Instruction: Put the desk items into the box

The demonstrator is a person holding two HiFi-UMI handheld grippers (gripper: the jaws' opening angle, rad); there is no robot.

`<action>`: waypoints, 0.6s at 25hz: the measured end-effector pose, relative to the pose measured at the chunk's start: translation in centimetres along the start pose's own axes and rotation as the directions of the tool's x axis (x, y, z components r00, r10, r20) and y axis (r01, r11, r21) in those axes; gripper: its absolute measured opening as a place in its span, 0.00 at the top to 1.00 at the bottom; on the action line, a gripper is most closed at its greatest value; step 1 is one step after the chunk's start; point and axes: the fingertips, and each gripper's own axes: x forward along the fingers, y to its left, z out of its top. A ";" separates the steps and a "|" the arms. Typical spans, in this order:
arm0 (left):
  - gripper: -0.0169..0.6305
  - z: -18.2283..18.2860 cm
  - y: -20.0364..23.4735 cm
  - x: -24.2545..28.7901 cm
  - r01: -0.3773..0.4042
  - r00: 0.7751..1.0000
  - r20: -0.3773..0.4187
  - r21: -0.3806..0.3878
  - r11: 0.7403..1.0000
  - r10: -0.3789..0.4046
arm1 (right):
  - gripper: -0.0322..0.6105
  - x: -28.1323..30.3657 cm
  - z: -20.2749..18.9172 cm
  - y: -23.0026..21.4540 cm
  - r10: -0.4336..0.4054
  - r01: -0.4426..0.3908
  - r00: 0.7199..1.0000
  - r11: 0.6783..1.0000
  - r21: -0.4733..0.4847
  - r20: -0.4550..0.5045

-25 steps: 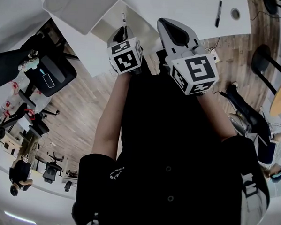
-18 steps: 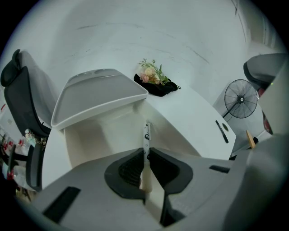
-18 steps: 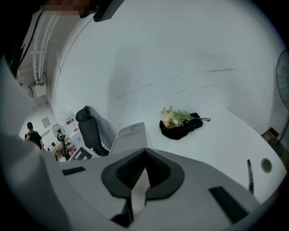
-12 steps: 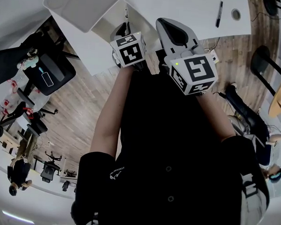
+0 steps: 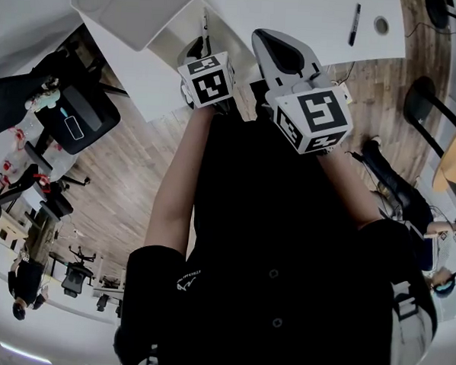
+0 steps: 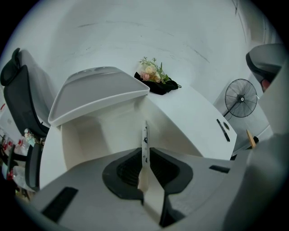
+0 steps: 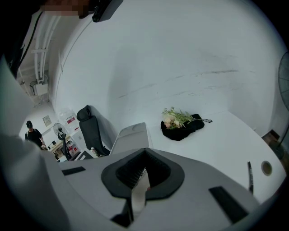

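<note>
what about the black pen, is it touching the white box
Apart. The head view shows the black pen lying on bare desk, well to the right of the white box. The left gripper view shows the same wide gap.

Black buttoned short-sleeved shirt (image 5: 285, 250)

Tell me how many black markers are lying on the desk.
1. The black marker lies on the white desk near its right end, beside a round hole. Others could be hidden behind the box.
</note>
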 end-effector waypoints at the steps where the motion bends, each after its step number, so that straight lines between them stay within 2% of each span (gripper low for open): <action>1: 0.90 0.1 -0.1 -0.1 0.006 1.000 0.007 0.004 1.000 -0.006 | 0.95 0.0 0.0 0.0 0.001 -0.001 1.000 1.000 -0.002 0.000; 6: 0.88 2.0 -0.5 -1.7 0.038 0.993 0.108 0.008 0.999 -0.039 | 0.95 0.0 0.6 0.2 0.014 -0.014 1.000 1.000 -0.015 0.010; 9: 0.89 3.0 -0.4 -3.2 0.017 0.986 0.163 0.021 1.000 -0.020 | 0.95 -0.4 1.3 0.4 0.028 -0.028 0.999 0.999 -0.029 0.020; 11: 0.96 3.3 -0.3 -3.9 0.001 0.983 0.181 0.023 1.000 -0.005 | 0.95 -0.6 1.8 0.6 0.039 -0.038 0.999 0.998 -0.040 0.027; 15: 0.96 4.0 0.1 -5.6 -0.011 0.973 0.230 0.001 1.000 0.011 | 0.95 -0.8 2.5 1.1 0.065 -0.063 0.997 0.996 -0.067 0.036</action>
